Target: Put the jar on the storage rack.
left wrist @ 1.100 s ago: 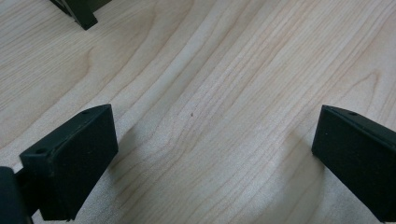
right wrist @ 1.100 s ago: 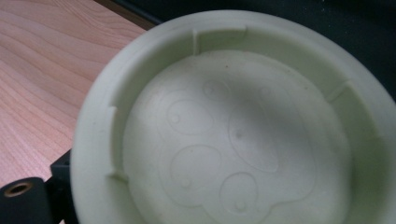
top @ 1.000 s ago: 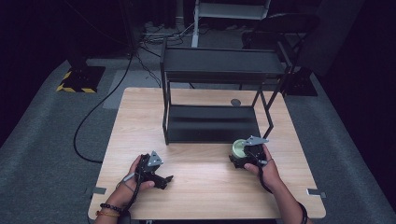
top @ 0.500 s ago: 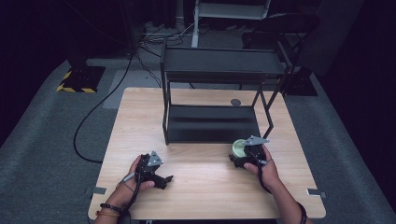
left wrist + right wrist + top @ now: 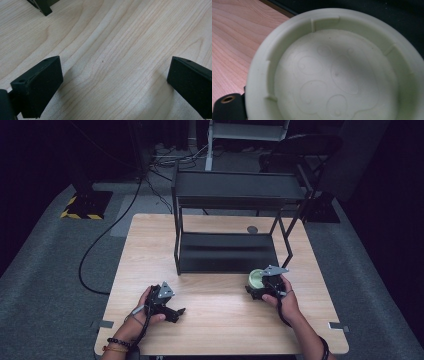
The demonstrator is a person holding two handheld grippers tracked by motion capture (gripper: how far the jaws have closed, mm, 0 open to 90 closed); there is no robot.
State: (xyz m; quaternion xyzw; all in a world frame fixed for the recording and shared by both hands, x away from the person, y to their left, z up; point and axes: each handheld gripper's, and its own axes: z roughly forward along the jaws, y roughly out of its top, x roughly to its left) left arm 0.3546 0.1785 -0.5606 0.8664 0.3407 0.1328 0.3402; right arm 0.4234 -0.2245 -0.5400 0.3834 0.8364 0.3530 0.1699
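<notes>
Jaws of the left gripper (image 5: 172, 311) are standing wide apart with nothing between them, hovering just over the bare wooden table (image 5: 120, 50), while the left hand (image 5: 137, 317) is gripping it near the table's front edge. The right gripper (image 5: 257, 287) is holding a pale green round lid (image 5: 332, 72) whose ribbed hollow side is facing its camera, one black jaw tip touching the rim at the lower left. Just beyond that gripper, the black two-tier shelf rack (image 5: 235, 195) is standing on the table.
</notes>
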